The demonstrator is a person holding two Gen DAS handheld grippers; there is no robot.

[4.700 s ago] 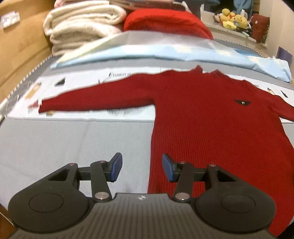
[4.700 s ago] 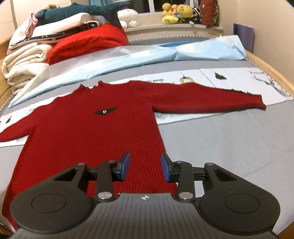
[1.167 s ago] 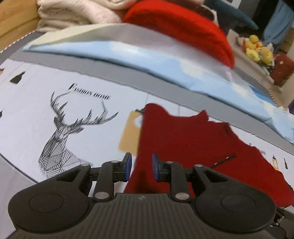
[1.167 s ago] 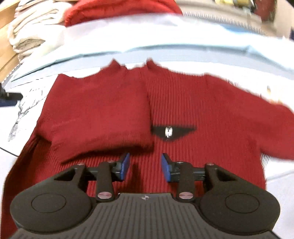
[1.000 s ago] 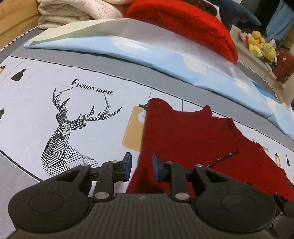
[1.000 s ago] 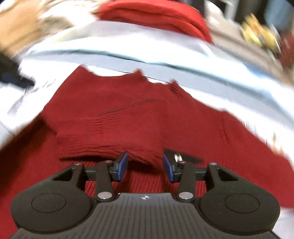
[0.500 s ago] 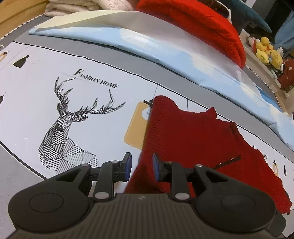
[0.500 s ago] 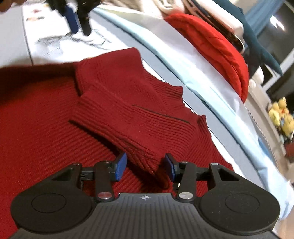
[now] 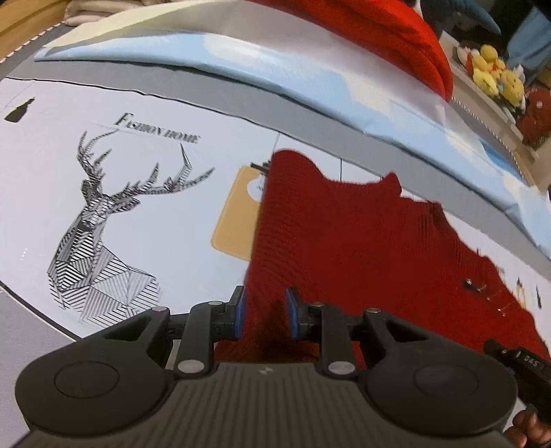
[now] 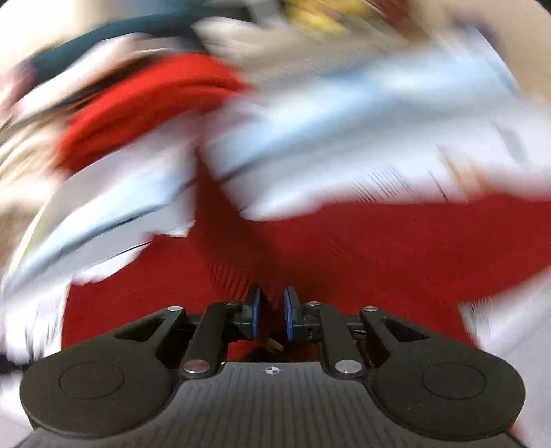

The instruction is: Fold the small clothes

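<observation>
A dark red knit sweater [image 9: 361, 248] lies on the printed bed sheet [image 9: 51, 193], its left sleeve folded over the body. My left gripper [image 9: 264, 312] is low at the sweater's folded left edge, its jaws narrowly apart with red knit between them. In the right wrist view, blurred by fast motion, my right gripper [image 10: 270, 312] is over the sweater [image 10: 378, 248], its jaws nearly closed on a fold of the knit. The right gripper's body shows at the left wrist view's lower right [image 9: 516, 358].
A light blue folded sheet [image 9: 275, 72] and a bright red quilt [image 9: 378, 31] lie beyond the sweater. Yellow plush toys [image 9: 492, 72] sit at the far right. A deer print [image 9: 103, 220] marks the sheet to the left.
My right gripper has swung quickly across the sweater and its jaws have narrowed. My left gripper has stayed at the folded left edge, shifting slightly forward.
</observation>
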